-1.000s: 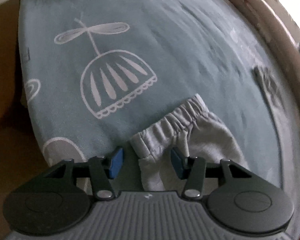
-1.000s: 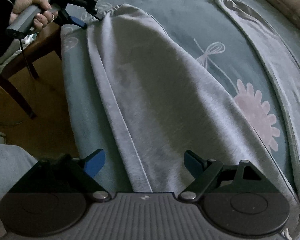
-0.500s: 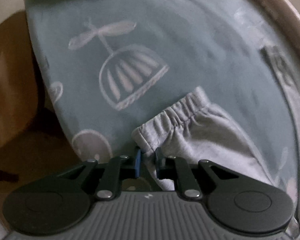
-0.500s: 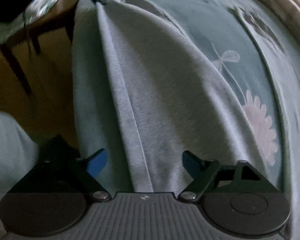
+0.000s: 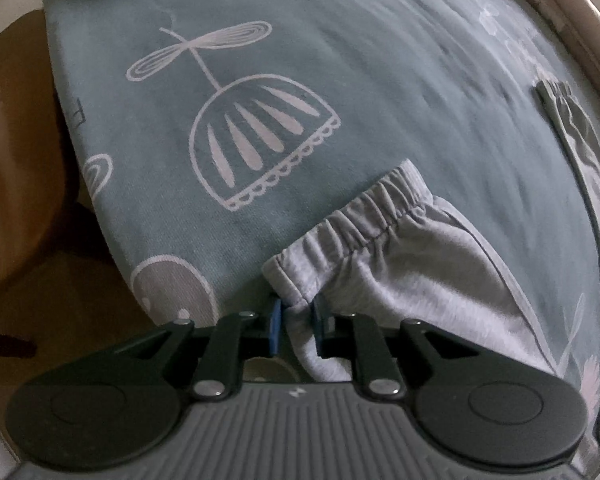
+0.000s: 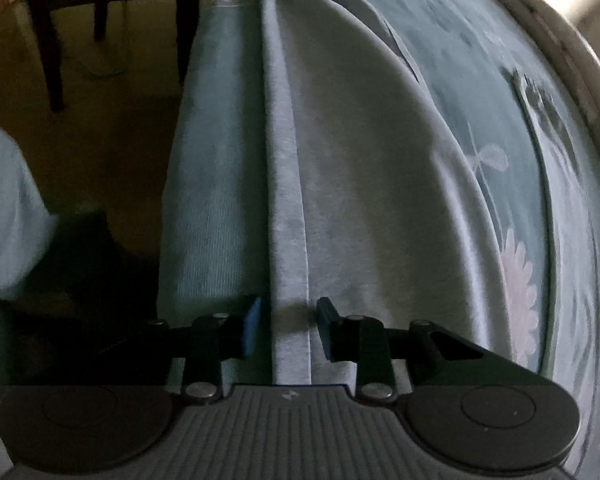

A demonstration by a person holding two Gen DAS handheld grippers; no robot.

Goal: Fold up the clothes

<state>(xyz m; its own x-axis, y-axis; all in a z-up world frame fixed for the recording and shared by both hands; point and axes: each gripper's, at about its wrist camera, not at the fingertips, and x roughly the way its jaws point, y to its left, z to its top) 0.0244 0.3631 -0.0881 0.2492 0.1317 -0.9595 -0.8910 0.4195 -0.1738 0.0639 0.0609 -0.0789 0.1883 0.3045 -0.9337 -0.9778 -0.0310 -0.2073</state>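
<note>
The light grey cotton trousers lie stretched along the near edge of a bed covered by a teal woven bedspread with white printed motifs. In the left wrist view their gathered elastic waistband runs slantwise across the cloth, just below a white birdcage-like print. The left hand-held gripper has its blue pads nearly together, pinching the lower corner of that waistband, so that the fabric bunches between them. A second grey leg or strip of the garment lies well apart at the far right, near the pale curved bed frame.

In the right wrist view one trouser leg reaches away from the camera, with a long folded ridge along its left side, close to the edge of the bed. The right hand-held gripper straddles this ridge; its jaws are closing, the ridge stands between them, and a gap shows on each side of the fabric. At the far end of the ridge the other gripper's blue tip is just visible. Beyond the bed stand a dark wooden chair and a brown floor.
</note>
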